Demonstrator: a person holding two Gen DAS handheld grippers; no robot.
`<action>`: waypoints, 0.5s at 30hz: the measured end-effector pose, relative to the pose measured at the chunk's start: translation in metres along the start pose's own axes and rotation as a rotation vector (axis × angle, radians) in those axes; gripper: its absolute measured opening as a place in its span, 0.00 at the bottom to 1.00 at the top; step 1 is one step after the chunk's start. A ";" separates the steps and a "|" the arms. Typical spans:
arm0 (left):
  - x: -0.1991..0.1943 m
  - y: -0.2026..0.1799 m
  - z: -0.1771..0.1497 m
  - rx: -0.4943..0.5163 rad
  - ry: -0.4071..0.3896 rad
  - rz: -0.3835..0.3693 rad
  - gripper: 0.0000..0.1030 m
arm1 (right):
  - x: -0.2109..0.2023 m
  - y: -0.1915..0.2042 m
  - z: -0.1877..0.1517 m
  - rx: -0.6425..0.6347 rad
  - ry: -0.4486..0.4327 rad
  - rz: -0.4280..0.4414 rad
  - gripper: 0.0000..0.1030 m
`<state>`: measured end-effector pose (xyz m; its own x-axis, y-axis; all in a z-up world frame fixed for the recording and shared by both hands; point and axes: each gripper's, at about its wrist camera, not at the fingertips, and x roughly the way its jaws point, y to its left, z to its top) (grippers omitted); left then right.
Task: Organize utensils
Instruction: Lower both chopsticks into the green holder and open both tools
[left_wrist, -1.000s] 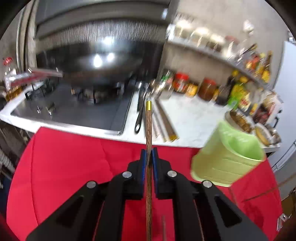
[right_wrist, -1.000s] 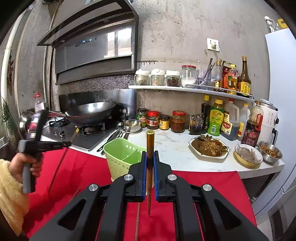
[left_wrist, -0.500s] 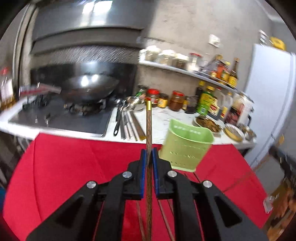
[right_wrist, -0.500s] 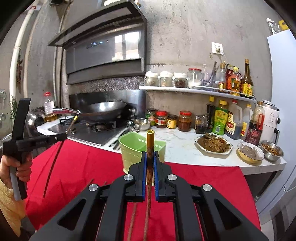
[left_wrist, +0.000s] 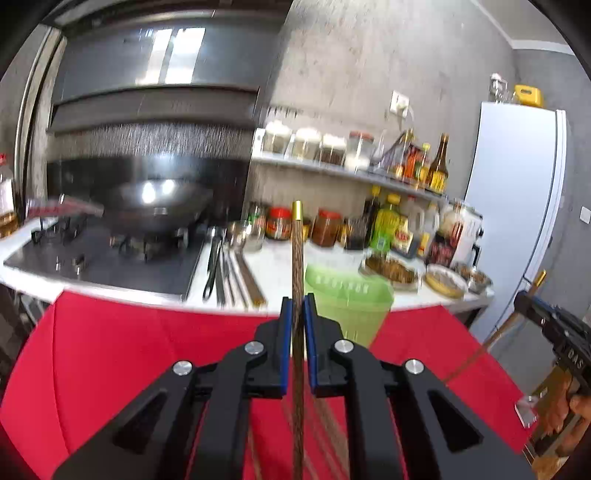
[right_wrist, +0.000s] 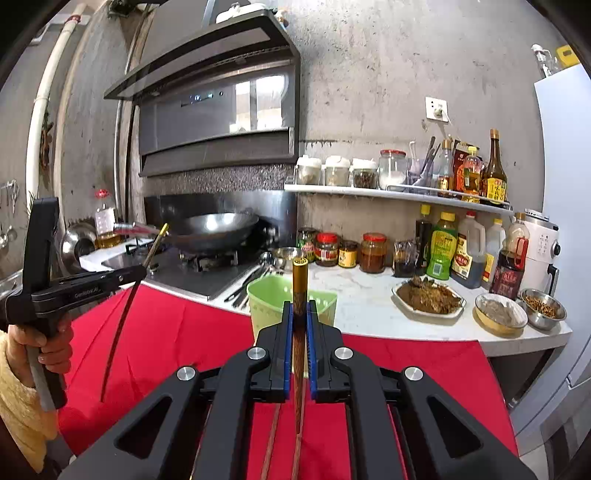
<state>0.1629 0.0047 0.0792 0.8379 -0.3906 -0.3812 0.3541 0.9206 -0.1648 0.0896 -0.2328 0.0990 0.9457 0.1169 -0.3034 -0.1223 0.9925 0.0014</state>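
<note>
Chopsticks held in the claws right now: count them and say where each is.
2: one chopstick clamped in the left claw, one chopstick in the right claw. More lie blurred on the red cloth below.

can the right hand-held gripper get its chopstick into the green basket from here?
Probably yes. The right hand-held gripper is shut on a chopstick, and the green basket stands right ahead on the red cloth, mouth open. The left hand-held gripper is off to the side.
</note>
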 end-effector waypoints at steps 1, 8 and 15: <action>0.005 -0.005 0.009 0.007 -0.024 0.009 0.06 | 0.002 0.000 0.005 -0.003 -0.006 -0.002 0.07; 0.054 -0.026 0.075 -0.008 -0.160 0.037 0.06 | 0.023 -0.002 0.070 -0.042 -0.123 -0.024 0.07; 0.118 -0.034 0.112 -0.035 -0.201 -0.032 0.06 | 0.063 -0.015 0.099 -0.035 -0.206 -0.027 0.07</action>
<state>0.2961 -0.0724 0.1416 0.8939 -0.4078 -0.1863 0.3701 0.9057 -0.2068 0.1810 -0.2370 0.1739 0.9900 0.0987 -0.1011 -0.1030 0.9940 -0.0380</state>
